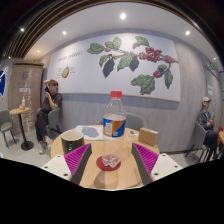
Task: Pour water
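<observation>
Gripper view, tongs (pixel 109 160) wide, one bottle (pixel 115 115) beyond, one black cup (pixel 72 140), two seated people.

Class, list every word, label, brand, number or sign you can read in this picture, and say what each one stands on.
None can be read.
Clear plastic bottle with red cap, just beyond the open gripper: its orange label's print is too blurred.
Wall mural of green leaves and red berries: a picture, no readable words.
</observation>
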`<state>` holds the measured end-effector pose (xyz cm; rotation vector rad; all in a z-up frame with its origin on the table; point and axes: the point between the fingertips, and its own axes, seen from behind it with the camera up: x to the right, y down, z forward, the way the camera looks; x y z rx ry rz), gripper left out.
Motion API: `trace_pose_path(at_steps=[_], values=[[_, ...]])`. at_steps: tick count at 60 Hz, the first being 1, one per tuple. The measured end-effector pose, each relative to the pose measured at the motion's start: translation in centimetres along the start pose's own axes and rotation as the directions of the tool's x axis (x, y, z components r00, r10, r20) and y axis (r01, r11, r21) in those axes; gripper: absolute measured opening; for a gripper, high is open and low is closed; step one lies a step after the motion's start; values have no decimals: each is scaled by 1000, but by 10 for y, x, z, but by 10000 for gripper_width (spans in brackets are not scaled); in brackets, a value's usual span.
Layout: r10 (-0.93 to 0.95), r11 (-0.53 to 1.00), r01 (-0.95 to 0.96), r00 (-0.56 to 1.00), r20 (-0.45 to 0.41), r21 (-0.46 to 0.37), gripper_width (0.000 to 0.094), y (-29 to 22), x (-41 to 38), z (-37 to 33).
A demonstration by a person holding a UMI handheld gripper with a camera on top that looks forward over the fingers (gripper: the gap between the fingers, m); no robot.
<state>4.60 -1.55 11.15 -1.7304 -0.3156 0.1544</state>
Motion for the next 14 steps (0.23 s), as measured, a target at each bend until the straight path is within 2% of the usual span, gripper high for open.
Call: trace_pose_path(at_steps=[14], values=[[32,999,-31,999,30,-13,863,26,26,-68]])
